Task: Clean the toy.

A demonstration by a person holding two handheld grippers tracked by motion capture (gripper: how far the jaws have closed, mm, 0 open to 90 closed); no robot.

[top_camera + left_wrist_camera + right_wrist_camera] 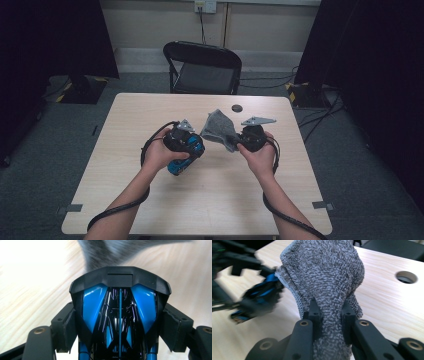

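We clamp a grey towel over the table

Our right gripper (329, 312) has its two black jaws closed on a bunched fold of the grey terry towel (327, 272), which rises from between them and spreads wide above, its stitched hem running down the left side. Left of the towel, blurred, we see a blue and black object (259, 298) held by the other gripper (234, 260). Beneath lies the pale wooden table (384, 305), with a round hole (406, 277) at upper right.

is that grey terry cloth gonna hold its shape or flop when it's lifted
Probably floppy: the grey terry cloth bunches and droops where the right tool pinches it. Likely light, since a small pinch holds it up. Its looped pile looks grippy, so slipping seems unlikely.
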